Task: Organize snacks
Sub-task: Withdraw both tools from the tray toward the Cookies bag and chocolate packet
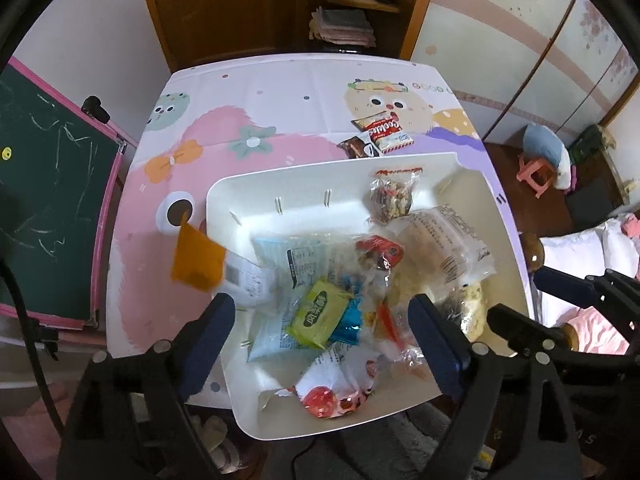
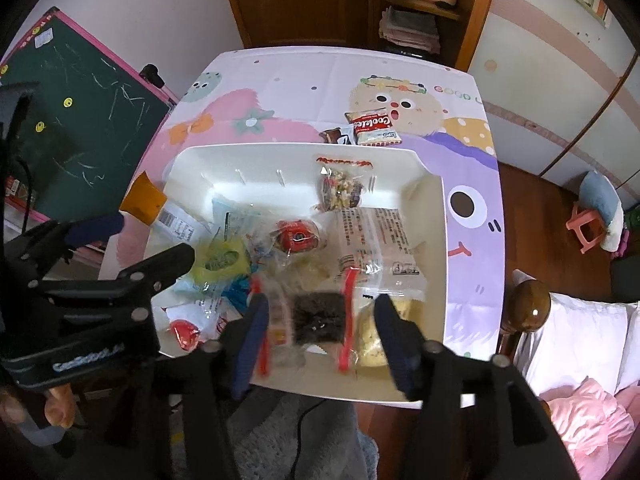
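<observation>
A white bin (image 1: 320, 168) (image 2: 280, 147) on the cartoon tablecloth holds several snack packets, among them a green one (image 1: 320, 312) and a red-labelled one (image 2: 298, 236). My left gripper (image 1: 324, 340) hangs open above the pile with nothing between its fingers. A blurred orange packet (image 1: 196, 258) (image 2: 144, 200) is at the bin's left rim, clear of the gripper. My right gripper (image 2: 322, 344) is open over the bin's near side. A blurred, red-edged packet with dark contents (image 2: 318, 318) sits between its fingers, unpressed. A Cookies packet (image 1: 382, 128) and a brown packet (image 1: 356, 147) lie on the table behind the bin.
A green chalkboard (image 1: 48, 200) leans left of the table. To the right are a bed with pink bedding (image 2: 592, 412), a wooden bedpost (image 2: 528, 306) and a pink stool (image 1: 536, 172). A wooden cabinet (image 1: 224, 4) stands behind the table.
</observation>
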